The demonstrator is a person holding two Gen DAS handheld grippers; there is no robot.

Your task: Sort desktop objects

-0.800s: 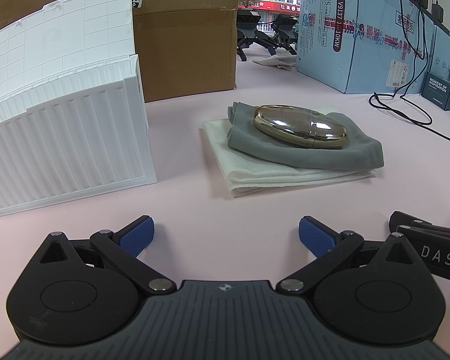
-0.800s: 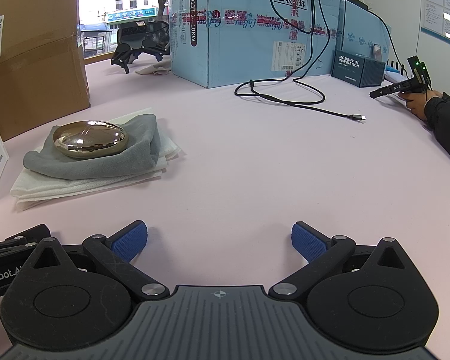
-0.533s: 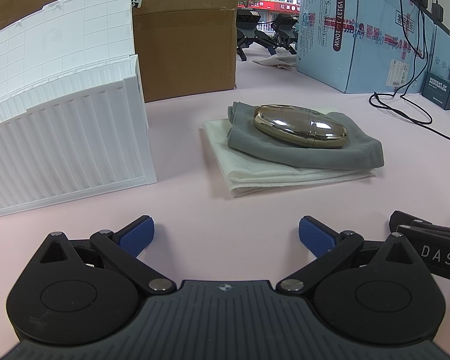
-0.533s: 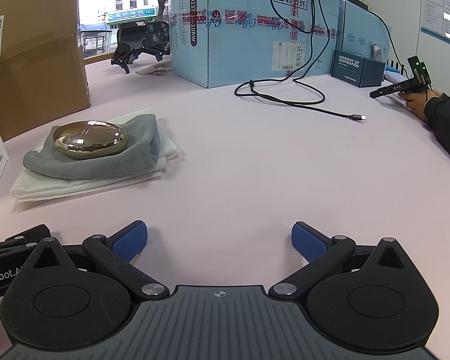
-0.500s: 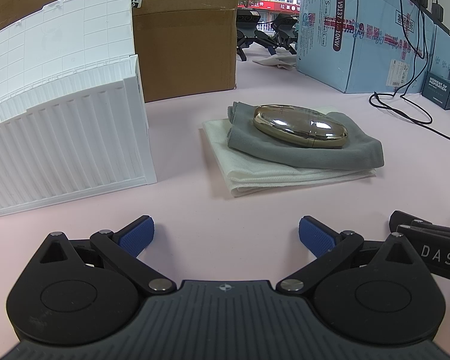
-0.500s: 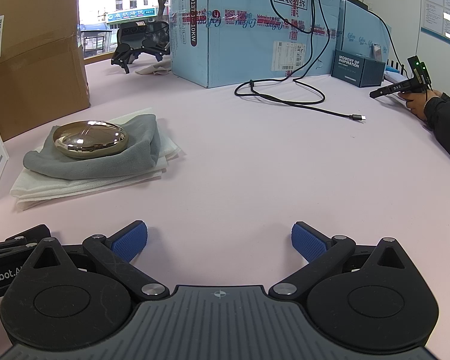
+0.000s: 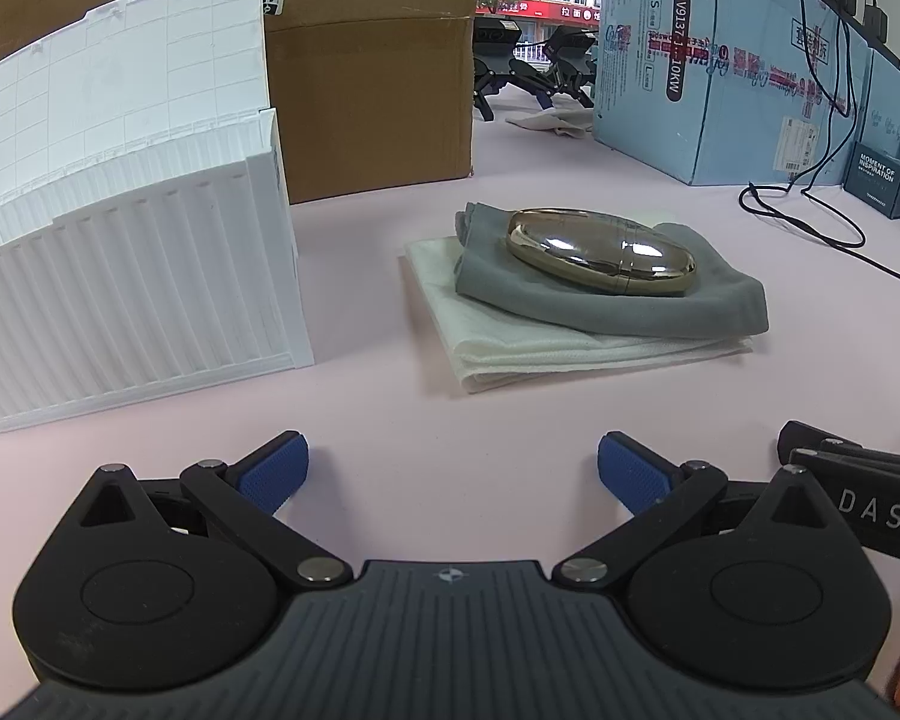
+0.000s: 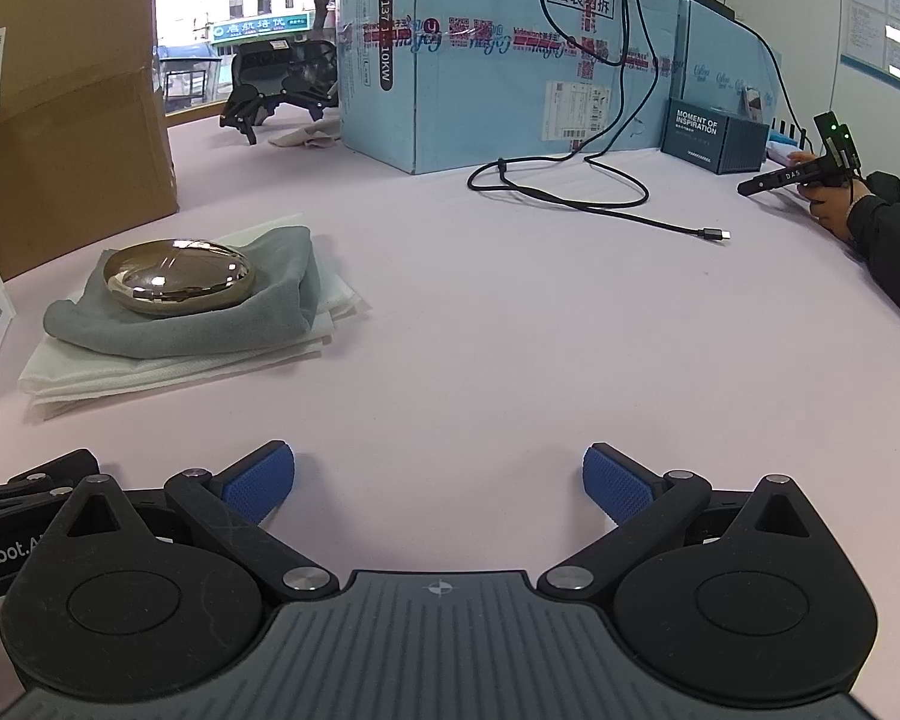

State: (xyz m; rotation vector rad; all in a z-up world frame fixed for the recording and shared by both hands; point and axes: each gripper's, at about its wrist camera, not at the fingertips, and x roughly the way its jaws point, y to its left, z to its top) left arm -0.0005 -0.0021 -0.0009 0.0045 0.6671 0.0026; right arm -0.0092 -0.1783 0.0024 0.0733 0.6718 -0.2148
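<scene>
Both grippers sit low over the pale pink tabletop (image 8: 510, 324), side by side. The left gripper (image 7: 453, 468) has its 2 blue-padded fingers spread wide, nothing btwn them; same w/ the right gripper (image 8: 438, 474), jaws wide apart and empty.

Ahead of the left one, a shiny gold oval metal case (image 7: 600, 258) lies on a folded grey cloth (image 7: 618, 306), which rests on a folded white cloth (image 7: 546, 348). That stack is well apart from both grippers, fwd-left of the right one (image 8: 177, 279).

Left of the stack stands a white ribbed plastic box (image 7: 132, 276), w/ a brown cardboard box (image 7: 366, 90) behind it. Further back: a light blue carton (image 8: 498, 60) and a black cable (image 8: 570, 192) loose on the table. At far right another person's hand (image 8: 831, 207) holds a black device.
</scene>
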